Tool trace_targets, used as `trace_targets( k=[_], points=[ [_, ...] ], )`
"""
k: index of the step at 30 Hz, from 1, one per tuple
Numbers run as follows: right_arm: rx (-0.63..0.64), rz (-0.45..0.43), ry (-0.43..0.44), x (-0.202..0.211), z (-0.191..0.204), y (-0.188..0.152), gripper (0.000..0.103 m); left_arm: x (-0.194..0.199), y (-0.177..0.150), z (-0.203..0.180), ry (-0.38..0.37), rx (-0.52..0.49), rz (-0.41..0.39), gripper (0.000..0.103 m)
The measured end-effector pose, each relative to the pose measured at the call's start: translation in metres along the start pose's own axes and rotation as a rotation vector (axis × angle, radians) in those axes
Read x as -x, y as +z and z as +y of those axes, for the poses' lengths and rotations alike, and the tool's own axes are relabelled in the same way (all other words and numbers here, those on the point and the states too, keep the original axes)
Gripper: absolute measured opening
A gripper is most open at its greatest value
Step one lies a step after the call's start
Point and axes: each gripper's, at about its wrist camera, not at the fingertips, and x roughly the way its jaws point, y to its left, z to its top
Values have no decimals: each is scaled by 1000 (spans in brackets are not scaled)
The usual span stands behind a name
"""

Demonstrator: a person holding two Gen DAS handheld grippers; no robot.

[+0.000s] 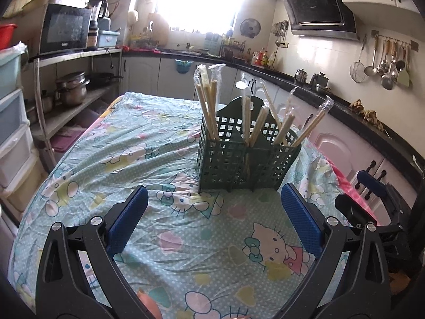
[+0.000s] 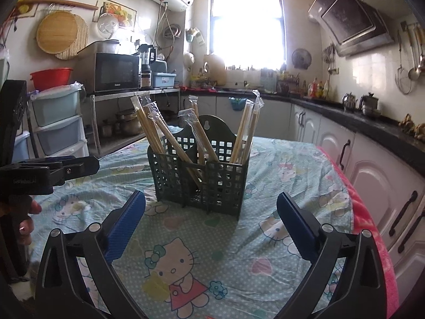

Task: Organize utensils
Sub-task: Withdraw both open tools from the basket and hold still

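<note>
Item: dark green lattice utensil holder (image 1: 239,159), three compartments, tall scalloped back panel with a hanging hole. Stands upright on the cartoon-cat tablecloth (image 1: 159,252) that covers the table.

Contents: wrapped wooden chopsticks (image 1: 208,101) in clear sleeves, standing in all three compartments and leaning outward at various angles, their tops well above the holder's rim.

Left gripper (image 1: 213,215): near side of the holder, above the cloth, blue pads spread wide with nothing between them and touching nothing.

Right gripper (image 2: 211,220): also on the near side of the holder, jaws fully spread, empty, clear of the holder.

Also near the holder: a person's fingers (image 2: 29,218) on the left tool's handle, at the left edge of the right wrist view.

Behind the holder: microwave (image 2: 117,73) on a shelf unit, bright window (image 2: 247,26), range hood (image 1: 318,8).
</note>
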Motion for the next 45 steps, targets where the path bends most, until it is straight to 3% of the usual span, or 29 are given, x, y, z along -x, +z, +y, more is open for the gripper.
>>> trace_targets(
  k=[15, 45],
  points=[
    [-60, -129, -77, 18, -13, -18, 96, 18, -15, 2, 27, 22, -146, 92],
    [-59, -129, -78, 19, -13, -19, 96, 22, -16, 0, 37, 22, -162, 92]
  ],
)
